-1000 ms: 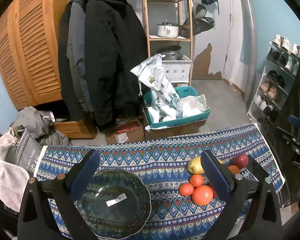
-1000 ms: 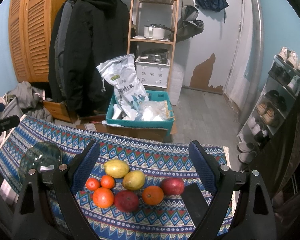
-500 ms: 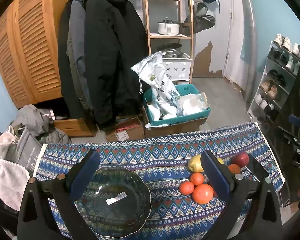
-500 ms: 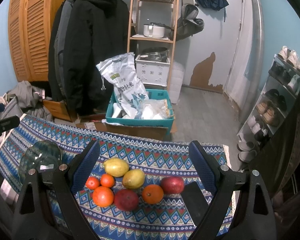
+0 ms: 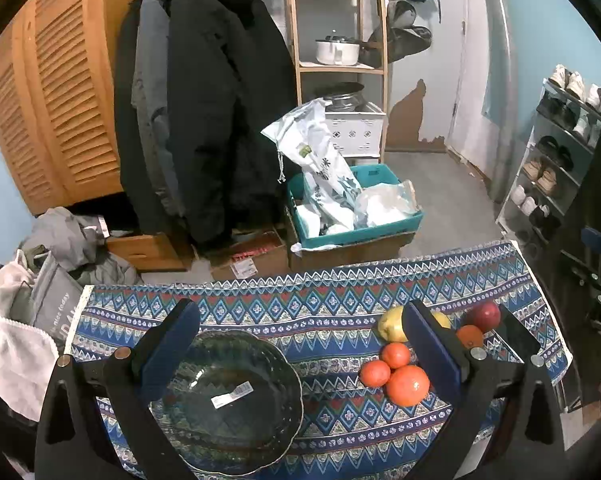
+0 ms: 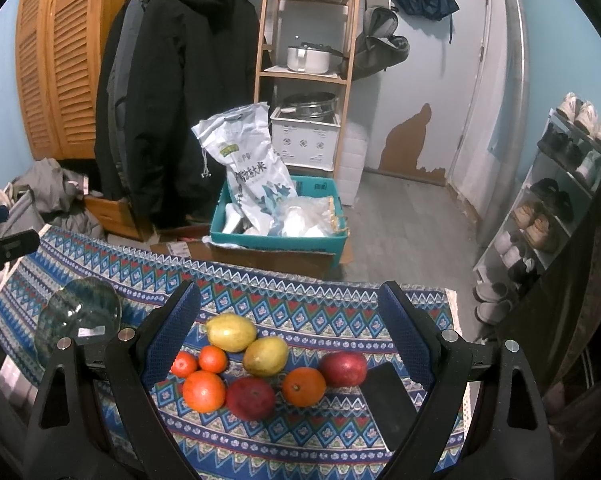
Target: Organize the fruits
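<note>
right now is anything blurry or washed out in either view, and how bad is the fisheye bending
Left wrist view: sharp, dim indoor light, no glare on the glass bowl; the tablecloth edge bows and the corners go black. Right wrist view: fruit crisp, the door frame curves strongly, the shoe rack leans.

Yellow mango [image 5: 390,323] half hidden behind the left gripper's [image 5: 300,344] right finger, orange [image 5: 469,336] partly behind that finger too, glass bowl's [image 5: 288,428] near rim cut off below the fingers.

Pale blue walls [image 6: 420,80], grey floor [image 6: 404,216], louvred wooden wardrobe [image 6: 56,60], open wooden shelf [image 6: 306,76], shoe rack [image 6: 556,184].
</note>
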The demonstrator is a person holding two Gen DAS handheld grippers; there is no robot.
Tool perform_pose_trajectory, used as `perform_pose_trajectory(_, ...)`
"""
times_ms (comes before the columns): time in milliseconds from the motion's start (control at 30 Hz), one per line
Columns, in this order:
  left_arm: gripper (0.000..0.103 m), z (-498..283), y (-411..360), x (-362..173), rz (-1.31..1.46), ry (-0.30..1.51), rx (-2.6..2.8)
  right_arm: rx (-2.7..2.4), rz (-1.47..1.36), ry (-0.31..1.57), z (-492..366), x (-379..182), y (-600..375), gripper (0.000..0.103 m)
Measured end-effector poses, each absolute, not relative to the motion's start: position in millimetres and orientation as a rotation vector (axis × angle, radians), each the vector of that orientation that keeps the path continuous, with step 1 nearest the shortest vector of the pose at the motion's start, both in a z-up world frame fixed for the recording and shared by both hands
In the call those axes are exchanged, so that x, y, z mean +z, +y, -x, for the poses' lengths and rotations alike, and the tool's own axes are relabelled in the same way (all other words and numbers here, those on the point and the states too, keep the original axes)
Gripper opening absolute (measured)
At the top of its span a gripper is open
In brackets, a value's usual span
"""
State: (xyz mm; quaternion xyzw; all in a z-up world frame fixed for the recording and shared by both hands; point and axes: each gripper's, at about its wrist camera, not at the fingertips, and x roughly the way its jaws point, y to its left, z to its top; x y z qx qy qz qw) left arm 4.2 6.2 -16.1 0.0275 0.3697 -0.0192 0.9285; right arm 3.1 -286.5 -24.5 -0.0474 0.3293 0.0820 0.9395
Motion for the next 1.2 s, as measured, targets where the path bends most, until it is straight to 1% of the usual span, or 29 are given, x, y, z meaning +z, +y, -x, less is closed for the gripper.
perform_pose_trajectory(500,0.102,-23.2,-10.1,-45.9,-0.081,0.862,-0.07,0.132,0.097,0.751,-18.1,-38.0,-301.2,0.089)
perform_pose_trajectory(800,0.103,-36.5,-35.6,-69.5,-0.142,0.932,-0.115,0.121,0.102,0.814,-34.4,-52.5,-313.7,0.089)
perform_pose_trajectory(1000,0.103,-45.8,-48.3,-71.2,-0.146,0.966,-0.159,0.12,0.113,0.866,-48.6,-63.4,-325.8,0.089)
perform_pose_trajectory(1200,0.103,-59.7,-56.1,-61.1,-0.179,0.965,-0.183,0.112,0.103,0.918,-64.4,-72.6,-339.4,0.089)
